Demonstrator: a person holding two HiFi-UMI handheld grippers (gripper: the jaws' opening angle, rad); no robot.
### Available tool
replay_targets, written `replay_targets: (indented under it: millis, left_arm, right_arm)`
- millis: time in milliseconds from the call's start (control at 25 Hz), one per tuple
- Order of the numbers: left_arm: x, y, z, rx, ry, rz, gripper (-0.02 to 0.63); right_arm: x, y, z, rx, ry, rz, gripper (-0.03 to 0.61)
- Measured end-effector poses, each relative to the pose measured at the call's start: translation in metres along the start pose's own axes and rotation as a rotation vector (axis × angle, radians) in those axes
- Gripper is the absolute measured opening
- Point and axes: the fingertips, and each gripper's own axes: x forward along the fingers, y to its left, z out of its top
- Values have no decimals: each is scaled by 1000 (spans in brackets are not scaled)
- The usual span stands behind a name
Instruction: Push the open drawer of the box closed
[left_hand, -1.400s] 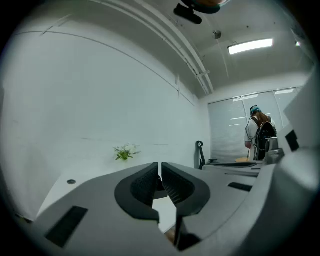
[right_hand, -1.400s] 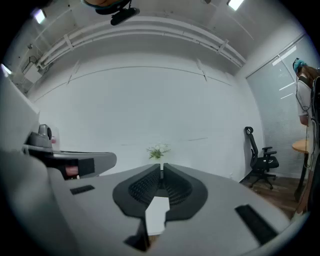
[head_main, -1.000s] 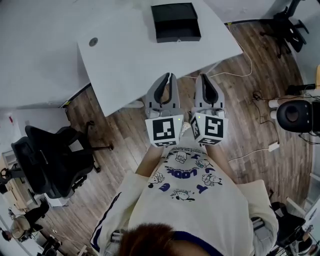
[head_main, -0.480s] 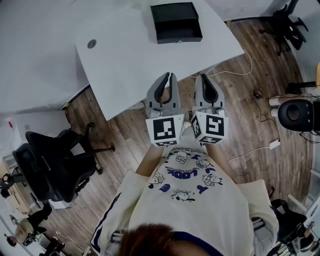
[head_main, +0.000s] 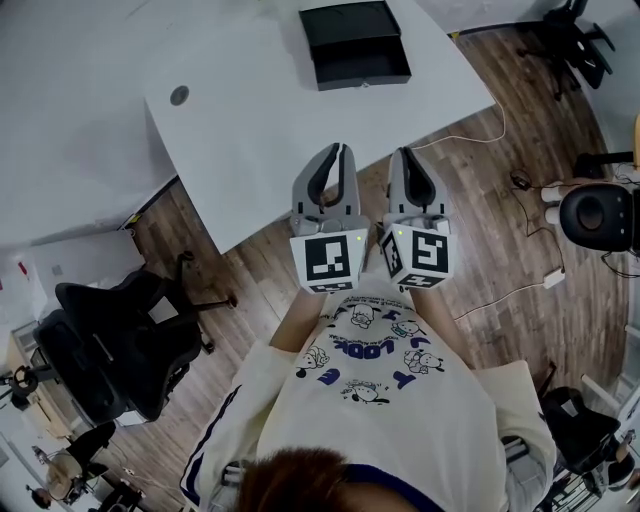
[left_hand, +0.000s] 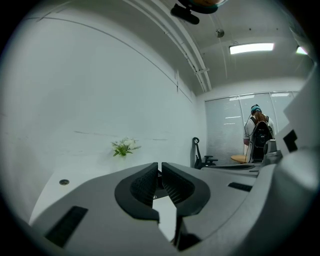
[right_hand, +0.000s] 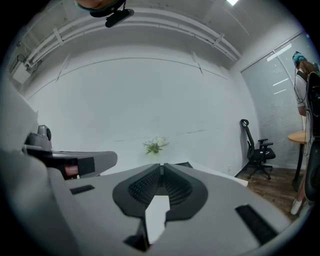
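My left gripper (head_main: 339, 150) and right gripper (head_main: 403, 153) stay mid-frame, jaws closed on nothing, while the box (head_main: 350, 25) at top centre merely drifted slightly right, its drawer (head_main: 362, 68) open and unapproached.

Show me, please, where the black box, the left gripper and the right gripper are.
black box (head_main: 348, 22), head view, on its top panel.
left gripper (head_main: 339, 148), head view, at its closed fingertips.
right gripper (head_main: 404, 152), head view, at its closed fingertips.
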Motion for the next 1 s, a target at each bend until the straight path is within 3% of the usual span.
replay_targets:
  millis: [480, 1000]
  left_arm:
    - [32, 16, -13, -21, 49, 7, 32]
    - [100, 36, -23, -15, 84, 61, 32]
  right_arm:
    - [39, -8, -10, -3, 56, -2, 40]
    - [109, -28, -15, -28, 101, 54, 40]
